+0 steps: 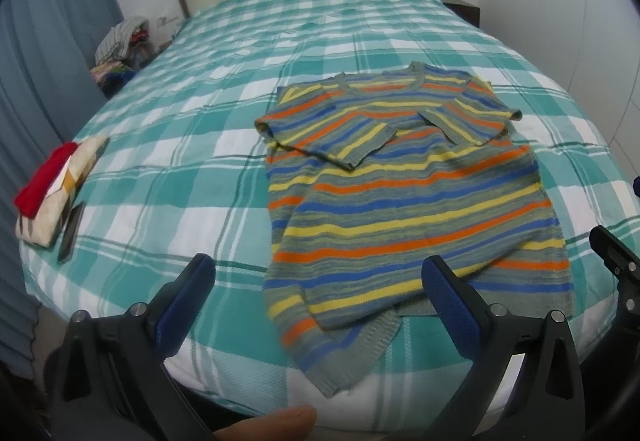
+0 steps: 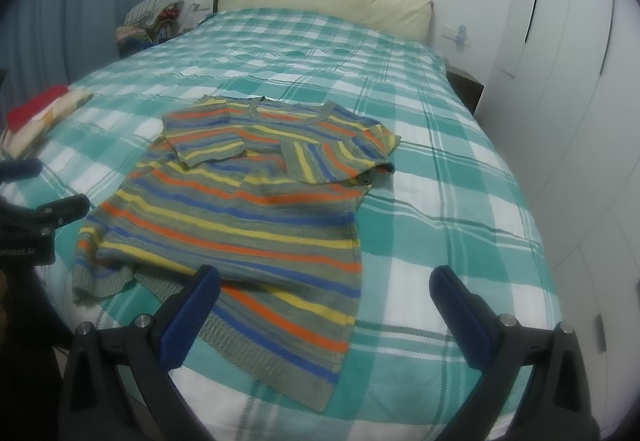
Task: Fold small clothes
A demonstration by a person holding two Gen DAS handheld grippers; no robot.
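A striped knit sweater in grey, orange, yellow and blue lies flat on the bed, both sleeves folded in over the chest, hem toward me. It also shows in the right wrist view. My left gripper is open and empty, hovering over the sweater's lower left part. My right gripper is open and empty above the sweater's lower right hem. The right gripper's body shows at the right edge of the left wrist view, and the left one at the left edge of the right wrist view.
The bed has a teal and white plaid cover. Folded clothes, red and patterned, lie at its left edge beside a dark phone-like object. A pile of clothes sits by the headboard. White wardrobes stand right.
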